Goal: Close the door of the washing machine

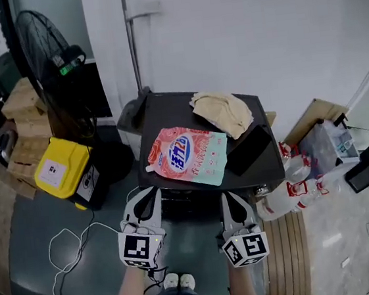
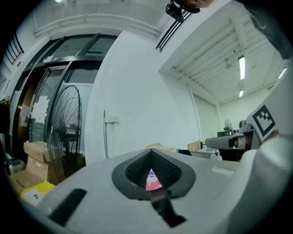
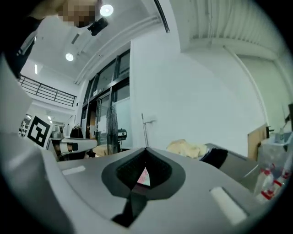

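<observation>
Standing at the washer (image 1: 167, 112), the person holds both tools low at its front edge.

Head view:
- The left gripper (image 1: 148, 200) and right gripper (image 1: 234, 200) are level with each other and apart, both pointing at the front face.
- The door does not show. It is probably on that front face, under the near edge of the top and between the two grippers. Open or closed cannot be told.
- A bag (image 1: 189, 155), a cloth (image 1: 221, 111) and a black slab (image 1: 249, 149) lie on the top, clear of the front. They should not hinder a push.

Left gripper view:
- The left gripper (image 2: 151, 152) has its jaws together at the tips, with nothing clamped.
- A sliver of the bag (image 2: 153, 180) shows through the small gap behind the tips.
- A fan (image 2: 66, 132) stands to the left. The right gripper (image 2: 229, 142) is level at the right.

Right gripper view:
- The right gripper (image 3: 145, 150) also has its jaws together and holds nothing.
- The bag (image 3: 143, 177) shows through the gap and the cloth (image 3: 187, 149) lies beyond.
- The left gripper (image 3: 73, 146) is alongside.

Jaws held together suit a push, since a blunt solid tip will not catch on the door.
</observation>
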The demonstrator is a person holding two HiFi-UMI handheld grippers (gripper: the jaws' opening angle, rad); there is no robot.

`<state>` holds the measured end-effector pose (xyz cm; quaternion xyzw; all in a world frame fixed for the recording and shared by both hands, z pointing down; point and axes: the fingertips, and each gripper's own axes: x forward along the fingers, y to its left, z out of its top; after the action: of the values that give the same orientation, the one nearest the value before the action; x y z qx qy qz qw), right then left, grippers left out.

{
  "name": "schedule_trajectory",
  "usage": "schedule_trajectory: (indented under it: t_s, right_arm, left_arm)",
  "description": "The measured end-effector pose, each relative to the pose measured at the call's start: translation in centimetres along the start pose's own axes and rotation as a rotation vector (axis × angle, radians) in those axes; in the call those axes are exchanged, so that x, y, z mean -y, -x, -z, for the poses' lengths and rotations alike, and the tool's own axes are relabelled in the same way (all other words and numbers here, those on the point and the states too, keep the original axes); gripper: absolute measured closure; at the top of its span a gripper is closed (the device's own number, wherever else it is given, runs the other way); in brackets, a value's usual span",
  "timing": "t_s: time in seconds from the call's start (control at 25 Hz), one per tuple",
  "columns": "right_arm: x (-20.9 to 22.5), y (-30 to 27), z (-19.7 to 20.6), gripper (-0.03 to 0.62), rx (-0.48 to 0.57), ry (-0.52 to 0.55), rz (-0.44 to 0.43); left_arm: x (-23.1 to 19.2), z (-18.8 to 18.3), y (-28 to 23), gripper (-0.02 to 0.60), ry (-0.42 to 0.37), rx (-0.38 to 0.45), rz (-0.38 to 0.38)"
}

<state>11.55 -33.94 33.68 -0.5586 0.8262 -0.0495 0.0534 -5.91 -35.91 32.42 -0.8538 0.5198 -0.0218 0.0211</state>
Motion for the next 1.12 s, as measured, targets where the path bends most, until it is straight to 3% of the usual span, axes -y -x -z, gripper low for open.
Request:
schedule_trajectory:
  t_s: [0.24,0.4,0.64,1.12]
  right_arm:
    - [0.4,2.5,-8.9,0.582,0.158,0.061,0.036]
    - [0.1,3.4,-13.4,0.582,0.231,0.102,0.044]
    - [0.6,5.4,-15.8,0.582,0.288,0.131,0.083]
    - [0.7,6.5,-16.0,0.582,0.296,0.13,0.111]
  left_arm:
    - [2.0,-8.7,0.0,0.574,-0.057,0.134,0.029]
    - [2.4,-12.5,0.1,0.574,-0.079,0.184,0.036]
    - [3.4,-14.1,1.2,0.574,-0.096,0.215,0.031]
    - [4.0,-14.8,2.1,0.574,-0.095,0.22,0.028]
